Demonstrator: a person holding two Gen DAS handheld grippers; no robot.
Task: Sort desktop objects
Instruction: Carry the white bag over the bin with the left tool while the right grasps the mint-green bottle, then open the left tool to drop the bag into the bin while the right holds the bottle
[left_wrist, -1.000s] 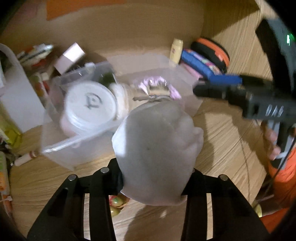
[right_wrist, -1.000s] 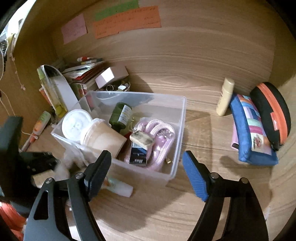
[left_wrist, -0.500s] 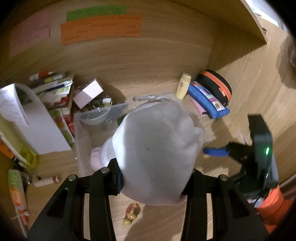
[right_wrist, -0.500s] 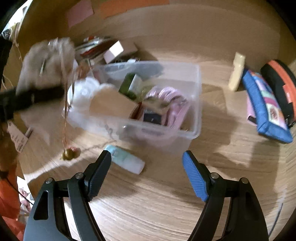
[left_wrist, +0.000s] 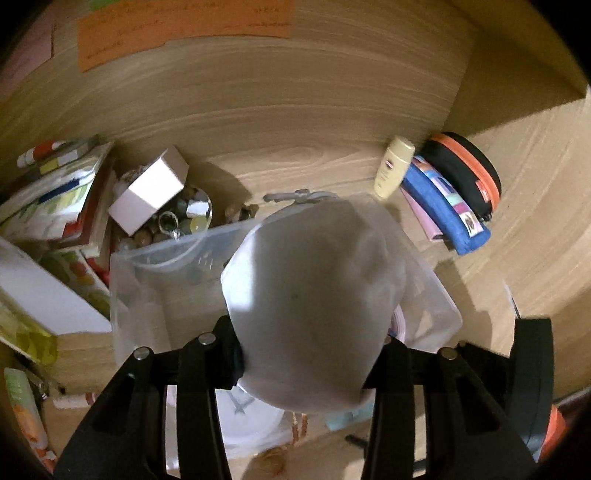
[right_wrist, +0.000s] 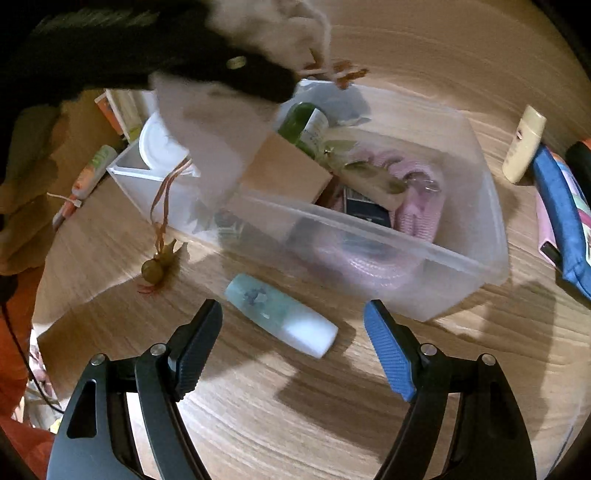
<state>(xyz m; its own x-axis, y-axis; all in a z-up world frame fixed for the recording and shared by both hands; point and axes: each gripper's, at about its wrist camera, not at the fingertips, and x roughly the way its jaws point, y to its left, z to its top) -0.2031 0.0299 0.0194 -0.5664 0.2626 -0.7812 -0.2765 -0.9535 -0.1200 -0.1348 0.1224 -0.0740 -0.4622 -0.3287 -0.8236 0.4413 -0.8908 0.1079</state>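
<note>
My left gripper (left_wrist: 306, 354) is shut on a white cloth pouch (left_wrist: 314, 295) and holds it above the clear plastic bin (left_wrist: 147, 280). In the right wrist view the pouch (right_wrist: 207, 122) hangs over the bin's left end (right_wrist: 461, 258), with a ribbon and gold bell charm (right_wrist: 157, 267) dangling to the desk. My right gripper (right_wrist: 293, 328) is open and empty, just above a pale blue-green tube (right_wrist: 280, 310) lying on the desk in front of the bin. The bin holds a white lid (right_wrist: 159, 147), a brown box (right_wrist: 288, 171), a green bottle (right_wrist: 303, 122) and a pink cable (right_wrist: 417, 206).
A cream lotion bottle (left_wrist: 393, 166), a blue pencil case (left_wrist: 447, 206) and a black-and-orange case (left_wrist: 465, 166) lie at the back right. Books (left_wrist: 55, 199), a white box (left_wrist: 149, 190) and a dish of beads (left_wrist: 184, 218) crowd the back left. An orange tube (right_wrist: 90, 173) lies left.
My left gripper has carried the pouch up from the desk front and over the bin. My right gripper has dropped closer to the tube on the desk.
</note>
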